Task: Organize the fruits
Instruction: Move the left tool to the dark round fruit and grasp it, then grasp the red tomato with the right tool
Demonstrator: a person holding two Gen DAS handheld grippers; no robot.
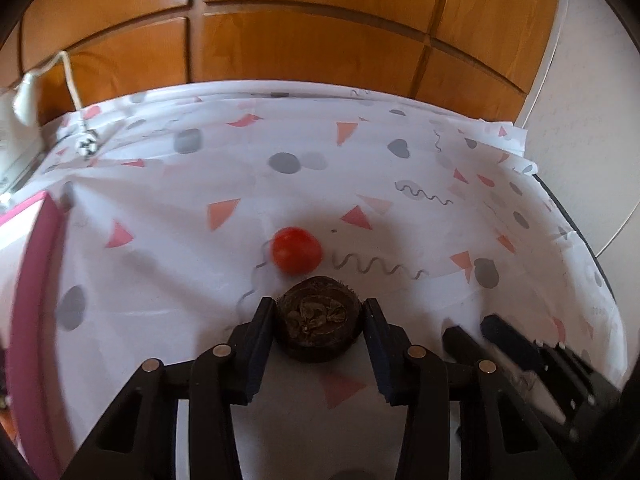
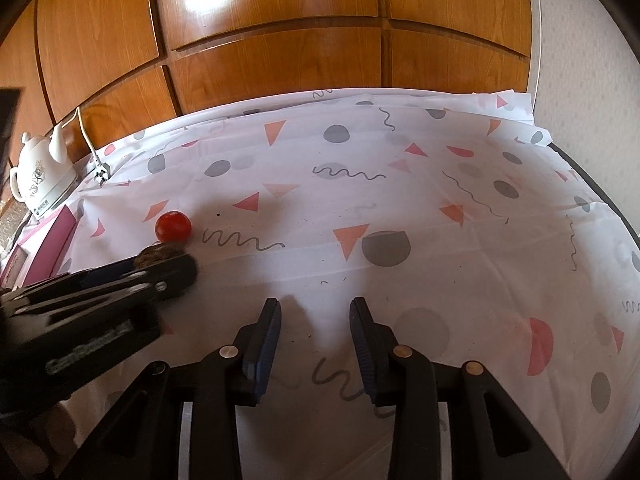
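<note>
My left gripper (image 1: 319, 305) is shut on a dark brown round fruit (image 1: 318, 322) with a dried calyx on top; its pads press both sides, just above the patterned cloth. A red tomato (image 1: 297, 250) lies on the cloth right behind it. In the right wrist view the left gripper (image 2: 168, 270) shows at the left with the brown fruit (image 2: 158, 255) peeking out and the tomato (image 2: 173, 226) behind it. My right gripper (image 2: 315, 306) is open and empty over the cloth; it also shows in the left wrist view (image 1: 474, 326), lower right.
A white cloth (image 2: 400, 200) with triangles and dots covers the table. A pink-rimmed box (image 1: 38, 280) stands at the left edge. A white kettle (image 2: 38, 176) and a cord with plug (image 2: 100, 174) sit at the far left. Wooden cabinet doors (image 2: 280, 20) rise behind.
</note>
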